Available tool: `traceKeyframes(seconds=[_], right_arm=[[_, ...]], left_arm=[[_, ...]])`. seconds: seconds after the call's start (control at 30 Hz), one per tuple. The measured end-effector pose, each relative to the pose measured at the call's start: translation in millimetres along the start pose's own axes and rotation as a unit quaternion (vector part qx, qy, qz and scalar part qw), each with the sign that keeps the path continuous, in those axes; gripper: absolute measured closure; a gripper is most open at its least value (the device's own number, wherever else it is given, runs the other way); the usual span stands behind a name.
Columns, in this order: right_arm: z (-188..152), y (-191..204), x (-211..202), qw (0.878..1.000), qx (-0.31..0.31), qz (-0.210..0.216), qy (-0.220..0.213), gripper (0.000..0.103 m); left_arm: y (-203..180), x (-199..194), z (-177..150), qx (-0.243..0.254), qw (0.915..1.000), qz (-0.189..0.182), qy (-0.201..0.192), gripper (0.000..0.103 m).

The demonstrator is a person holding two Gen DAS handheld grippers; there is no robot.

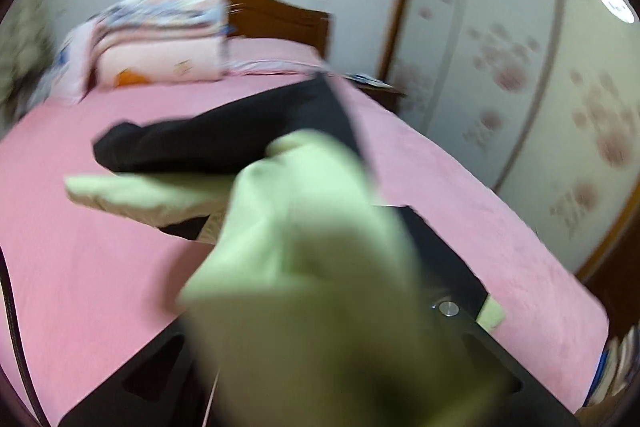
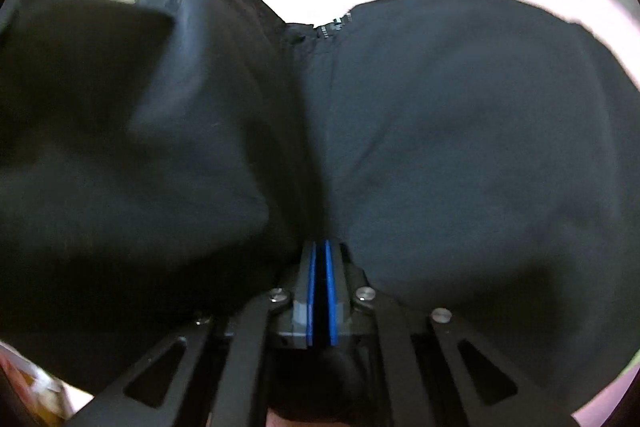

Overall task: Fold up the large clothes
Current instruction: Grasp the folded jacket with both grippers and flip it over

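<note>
2 grippers were clamped on the black jacket point(image 2: 460, 131): left gripper point(image 1: 320, 267) on its pale-green lining point(image 1: 304, 227), right gripper point(image 2: 320, 247) beside the zipper point(image 2: 332, 27). Best carried taut and level across the pink bed point(image 1: 100, 267).

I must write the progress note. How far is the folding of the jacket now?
Done: little; the black jacket lies mostly spread on the pink bed. In hand: the left tool seems to lift its pale green lining; the right tool is shut at the hem. Left: the folds.
</note>
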State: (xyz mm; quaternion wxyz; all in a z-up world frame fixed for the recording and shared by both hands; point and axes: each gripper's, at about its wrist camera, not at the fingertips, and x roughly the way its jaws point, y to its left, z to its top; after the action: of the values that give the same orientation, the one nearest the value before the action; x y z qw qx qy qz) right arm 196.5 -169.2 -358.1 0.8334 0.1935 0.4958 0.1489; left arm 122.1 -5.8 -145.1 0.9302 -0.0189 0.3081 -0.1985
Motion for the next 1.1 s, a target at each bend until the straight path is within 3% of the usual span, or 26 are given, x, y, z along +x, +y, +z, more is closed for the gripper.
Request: traceKeyframes(seconds=[0.1,0.2,0.3,0.43,0.5,0.57,0.63,0.67,0.73,0.8,0.87,0.93,1.0,1.1], right_arm=[[-1,-27,-6,0.996,0.057,0.072,0.005,0.103],[-15,-61,-28,0.981,0.126,0.147,0.003,0.103],[-41,-87,-64,0.974,0.156,0.166,-0.002,0.103],[-74,-123,-120,0.981,0.158,0.109,-0.003,0.097],[-83,-141,-146,0.989,0.139,0.042,-0.001,0.097],[-84,-156,-165,0.993,0.121,-0.016,0.002,0.097],[-80,-168,-181,0.992,0.113,-0.05,-0.004,0.097],[-77,-171,-188,0.992,0.112,-0.061,-0.006,0.097],[-67,-178,-202,0.99,0.11,-0.082,-0.013,0.097],[-55,-181,-215,0.99,0.109,-0.093,-0.022,0.097],[-42,-178,-229,0.99,0.108,-0.087,-0.03,0.09],[-33,-184,-236,0.991,0.107,-0.074,-0.039,0.071],[-27,-167,-238,0.992,0.109,-0.051,-0.043,0.061],[-20,-155,-232,0.993,0.112,-0.026,-0.036,0.056]], left_arm=[[-60,24,4,0.078,0.9968,0.0,0.02,0.097],[-106,58,5,0.123,0.9906,-0.003,0.058,0.095],[-131,86,-6,0.146,0.9843,-0.006,0.1,0.094],[-163,123,-39,0.193,0.9687,0.001,0.157,0.091],[-174,143,-62,0.21,0.9595,0.016,0.187,0.086],[-183,160,-81,0.234,0.9484,0.035,0.211,0.073],[-191,162,-85,0.252,0.9439,0.049,0.208,0.065],[-194,159,-81,0.25,0.945,0.043,0.207,0.055],[-194,150,-72,0.221,0.9528,0.015,0.208,0.044],[-193,138,-57,0.181,0.9609,-0.018,0.209,0.039],[-184,118,-44,0.151,0.9667,-0.032,0.204,0.037],[-175,98,-34,0.134,0.9715,-0.031,0.193,0.032],[-160,76,-22,0.111,0.9787,-0.019,0.172,0.026],[-124,55,-5,0.066,0.9866,0.003,0.149,0.024]])
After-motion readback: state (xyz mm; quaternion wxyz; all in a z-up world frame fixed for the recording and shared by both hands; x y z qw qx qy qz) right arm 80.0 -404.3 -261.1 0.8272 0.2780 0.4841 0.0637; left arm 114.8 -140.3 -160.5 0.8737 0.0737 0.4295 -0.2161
